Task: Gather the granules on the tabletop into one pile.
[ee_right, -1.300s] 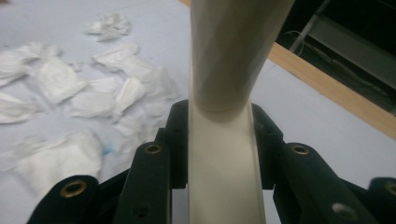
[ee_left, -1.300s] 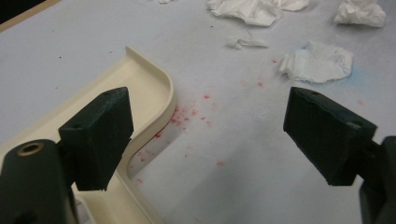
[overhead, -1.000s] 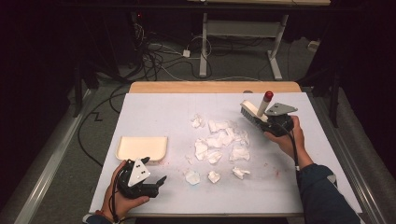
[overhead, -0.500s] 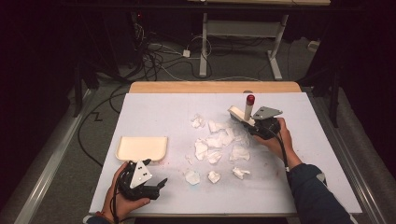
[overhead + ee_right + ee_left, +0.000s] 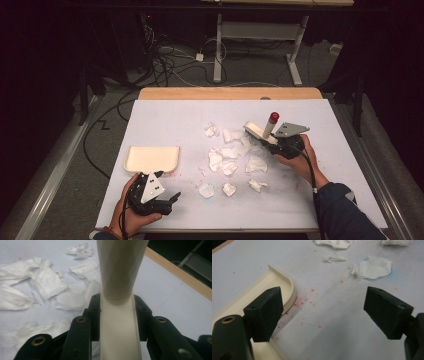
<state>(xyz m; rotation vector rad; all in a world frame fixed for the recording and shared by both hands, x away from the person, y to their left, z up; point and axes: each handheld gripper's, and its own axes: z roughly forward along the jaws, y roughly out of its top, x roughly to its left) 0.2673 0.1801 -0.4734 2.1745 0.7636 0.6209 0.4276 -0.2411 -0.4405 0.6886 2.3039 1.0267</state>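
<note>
The right gripper (image 5: 270, 140), right of centre in the high view, is clamping the cream handle of a small brush (image 5: 261, 131), its jaws pinched narrow on the handle, whose red-tipped end is sticking up. It is hovering at the right edge of the crumpled paper scraps (image 5: 231, 155), probably so the head can sweep them leftward. At the lower left, the left gripper (image 5: 167, 201) is resting with jaws spread wide and empty, just below the cream dustpan (image 5: 150, 159), seemingly waiting to steady it. The left gripper view is revealing red specks (image 5: 304, 300) on the white table sheet (image 5: 249, 262) by the dustpan's rim (image 5: 289, 287), faint from above. The right gripper view is showing the handle (image 5: 117, 322) seated squarely between the pads.
</note>
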